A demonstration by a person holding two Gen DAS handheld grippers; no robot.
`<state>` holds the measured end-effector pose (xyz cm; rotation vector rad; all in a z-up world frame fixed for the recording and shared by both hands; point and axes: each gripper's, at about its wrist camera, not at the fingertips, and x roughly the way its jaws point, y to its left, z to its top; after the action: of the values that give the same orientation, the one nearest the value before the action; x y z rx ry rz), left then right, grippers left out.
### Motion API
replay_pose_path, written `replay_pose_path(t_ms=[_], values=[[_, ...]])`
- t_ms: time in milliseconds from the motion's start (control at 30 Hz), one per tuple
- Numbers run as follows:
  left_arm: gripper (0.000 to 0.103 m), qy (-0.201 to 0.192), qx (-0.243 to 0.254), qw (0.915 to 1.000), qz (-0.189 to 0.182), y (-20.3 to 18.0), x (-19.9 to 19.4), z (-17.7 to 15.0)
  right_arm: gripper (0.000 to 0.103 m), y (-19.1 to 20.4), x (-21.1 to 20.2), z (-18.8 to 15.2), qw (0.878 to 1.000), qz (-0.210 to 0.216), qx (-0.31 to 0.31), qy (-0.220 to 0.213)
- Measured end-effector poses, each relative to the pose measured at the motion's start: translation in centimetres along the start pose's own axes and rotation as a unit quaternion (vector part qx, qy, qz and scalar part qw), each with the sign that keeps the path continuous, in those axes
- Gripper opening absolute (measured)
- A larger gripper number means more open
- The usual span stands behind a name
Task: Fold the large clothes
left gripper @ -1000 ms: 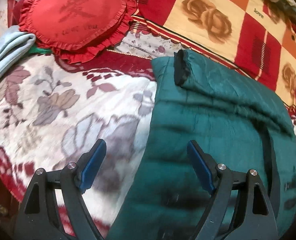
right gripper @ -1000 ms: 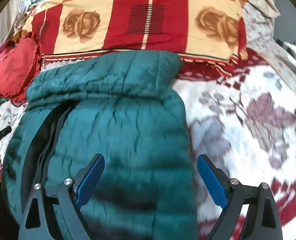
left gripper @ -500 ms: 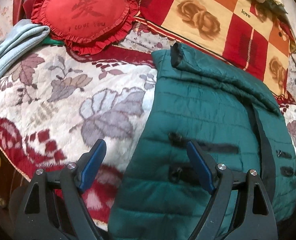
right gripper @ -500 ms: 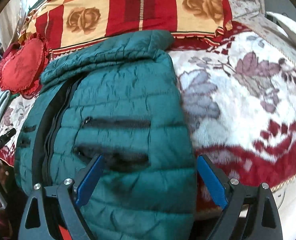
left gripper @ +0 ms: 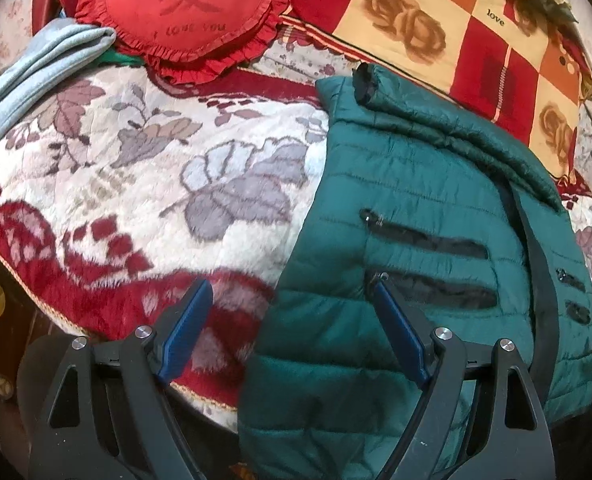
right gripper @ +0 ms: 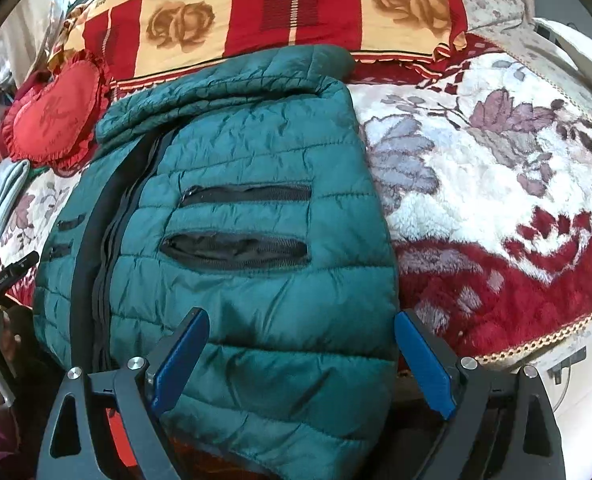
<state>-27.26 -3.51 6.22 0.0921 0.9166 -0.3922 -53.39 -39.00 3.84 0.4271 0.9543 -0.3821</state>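
A green quilted jacket (left gripper: 423,216) lies on a bed, on top of a flowered blanket (left gripper: 144,176), and every place below is given relative to this jacket.

Far to the left of the jacket, in the left wrist view, a folded grey cloth (left gripper: 36,68) lies at the edge of the bed. A red heart-shaped cushion (left gripper: 184,12) rests up and to the left of the jacket, apart from it. The flowered blanket fills the space between the cushion and the left side of the jacket. The left gripper (left gripper: 292,324) hangs over the lower left edge of the jacket with its jaws wide apart and nothing between them; one blue finger is over the blanket, the other over the jacket near its pocket zippers.

The jacket itself lies with the front up. Its black middle zipper (right gripper: 96,240) runs lengthwise, and its sleeve is folded across the far end. Behind that far end lies a checked red and yellow blanket (right gripper: 296,4) with rose pictures.

The right gripper (right gripper: 299,354) hangs over the near right part of the jacket, also opened wide and holding nothing. To the right of the jacket, only the flowered blanket (right gripper: 495,184) shows.
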Motion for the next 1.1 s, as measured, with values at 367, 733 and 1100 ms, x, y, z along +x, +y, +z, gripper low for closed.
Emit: replay_pose_path(t_ms=[367,733,1100], values=[[0.083,0.026,0.001,0.9996,-0.004,1.1,0.1,-1.7,0.092,0.3,0.1,-1.3,1.000,-0.007,-0.011,0.019],[0.083,0.063,-0.028,0.9962,-0.054,3.8,0.2,-2.8,0.092,0.2,-0.1,-2.4,0.999,0.008,-0.011,0.038],[0.083,0.118,-0.033,0.9866,-0.108,3.5,1.2,-4.8,0.092,-0.1,0.4,-2.7,0.997,0.036,-0.001,0.065]])
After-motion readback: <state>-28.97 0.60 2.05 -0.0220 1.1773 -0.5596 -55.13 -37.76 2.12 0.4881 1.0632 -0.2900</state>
